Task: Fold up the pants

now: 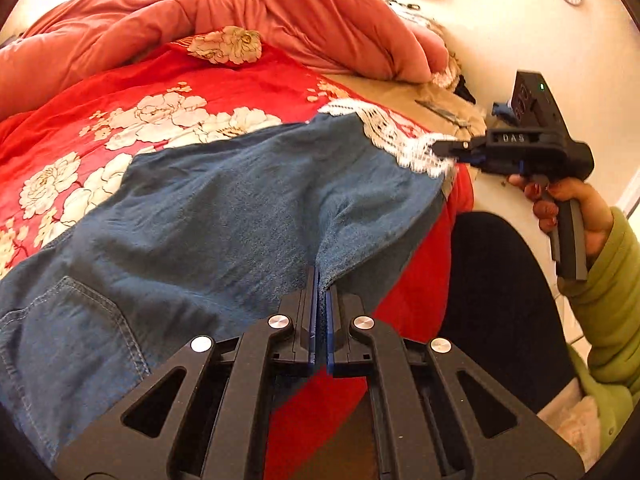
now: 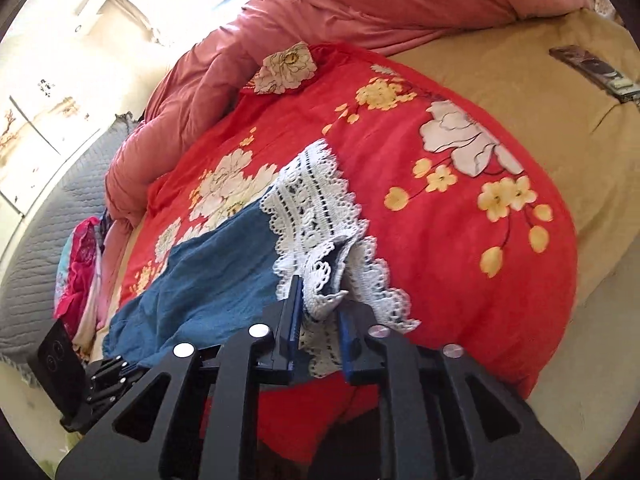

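Observation:
Blue denim pants [image 1: 224,216] with a white lace hem [image 1: 400,136] lie across a red flowered blanket [image 1: 200,92] on the bed. My left gripper [image 1: 322,280] is shut on a fold of the denim near the bed's near edge. My right gripper [image 1: 440,148] sits at the lace hem; in the right wrist view the right gripper [image 2: 318,296] has its jaws apart with the bunched lace hem [image 2: 320,216] lying between them. The denim [image 2: 208,268] runs off to the left there, toward the left gripper's body [image 2: 100,384].
A heaped coral duvet [image 1: 280,16] lies at the back of the bed. A tan sheet [image 2: 520,92] with a remote control [image 2: 592,72] lies to the right. Coloured clothes [image 2: 80,264] are piled at the left. The person's dark leg [image 1: 500,300] stands beside the bed.

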Tool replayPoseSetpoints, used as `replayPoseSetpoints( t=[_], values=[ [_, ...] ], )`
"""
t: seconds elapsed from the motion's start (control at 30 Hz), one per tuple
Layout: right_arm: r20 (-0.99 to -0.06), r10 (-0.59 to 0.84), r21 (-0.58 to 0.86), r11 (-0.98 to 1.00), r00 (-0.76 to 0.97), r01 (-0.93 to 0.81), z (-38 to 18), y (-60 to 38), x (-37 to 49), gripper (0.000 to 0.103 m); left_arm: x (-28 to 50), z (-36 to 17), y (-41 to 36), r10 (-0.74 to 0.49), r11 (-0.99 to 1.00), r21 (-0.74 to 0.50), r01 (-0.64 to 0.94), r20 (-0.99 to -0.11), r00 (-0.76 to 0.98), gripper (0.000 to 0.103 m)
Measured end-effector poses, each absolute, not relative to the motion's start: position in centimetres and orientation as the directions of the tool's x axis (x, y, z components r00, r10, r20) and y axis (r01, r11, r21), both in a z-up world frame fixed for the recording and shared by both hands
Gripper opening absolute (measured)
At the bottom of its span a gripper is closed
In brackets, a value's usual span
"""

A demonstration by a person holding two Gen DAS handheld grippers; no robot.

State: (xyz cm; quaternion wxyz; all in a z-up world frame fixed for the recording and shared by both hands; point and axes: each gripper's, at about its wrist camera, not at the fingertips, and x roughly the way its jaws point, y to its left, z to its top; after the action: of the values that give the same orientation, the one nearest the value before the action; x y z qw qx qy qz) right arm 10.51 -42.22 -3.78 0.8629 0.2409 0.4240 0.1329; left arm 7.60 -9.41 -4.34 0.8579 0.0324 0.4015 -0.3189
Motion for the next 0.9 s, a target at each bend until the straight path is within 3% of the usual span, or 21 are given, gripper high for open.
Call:
replayPoseSetpoints(
  t=[0.33, 0.37, 0.43, 0.5, 0.57, 0.63, 0.8, 0.9],
  values=[
    [-0.731, 0.356, 0.410, 0.911, 0.582, -0.042, -5.4, -42.4, 9.7, 0.015, 7.4, -6.4, -10.6, -0.474, 0.793, -0.150, 0.591, -0.760, 0.444, 0.001],
    [-0.730, 0.352, 0.408, 0.912, 0.586, -0.040, -5.3, -42.6, 9.6, 0.018, 7.3, -6.4, -10.6, -0.473, 0.793, -0.148, 0.591, -0.760, 0.446, 0.001],
    [-0.736, 0.296, 0.352, 0.936, 0.610, -0.029, -4.5, -42.6, 8.9, 0.037, 7.3, -6.4, -10.6, -0.472, 0.793, -0.146, 0.591, -0.760, 0.447, 0.001],
    [-0.715, 0.265, 0.315, 0.948, 0.647, -0.040, -3.3, -42.7, 8.0, 0.037, 7.2, -6.4, -10.6, -0.474, 0.795, -0.149, 0.588, -0.758, 0.448, 0.002],
    [-0.674, 0.287, 0.323, 0.943, 0.681, -0.078, -1.8, -42.3, 7.0, 0.037, 7.0, -6.2, -10.3, -0.478, 0.798, -0.156, 0.582, -0.752, 0.454, 0.007],
    [-0.655, 0.326, 0.312, 0.938, 0.682, -0.148, -0.8, -41.0, 6.7, 0.041, 6.6, -5.7, -10.0, -0.488, 0.800, -0.168, 0.576, -0.740, 0.462, 0.037],
    [-0.672, 0.403, 0.259, 0.914, 0.621, -0.313, -0.7, -36.0, 7.7, 0.044, 4.7, -3.1, -5.9, -0.518, 0.836, -0.258, 0.485, -0.663, 0.541, 0.039],
    [-0.739, 0.360, 0.205, 0.925, 0.569, -0.319, -2.7, -34.0, 9.2, 0.046, 3.2, -1.4, -0.7, -0.416, 0.909, -0.282, 0.306, -0.637, 0.649, 0.051]
  ],
)
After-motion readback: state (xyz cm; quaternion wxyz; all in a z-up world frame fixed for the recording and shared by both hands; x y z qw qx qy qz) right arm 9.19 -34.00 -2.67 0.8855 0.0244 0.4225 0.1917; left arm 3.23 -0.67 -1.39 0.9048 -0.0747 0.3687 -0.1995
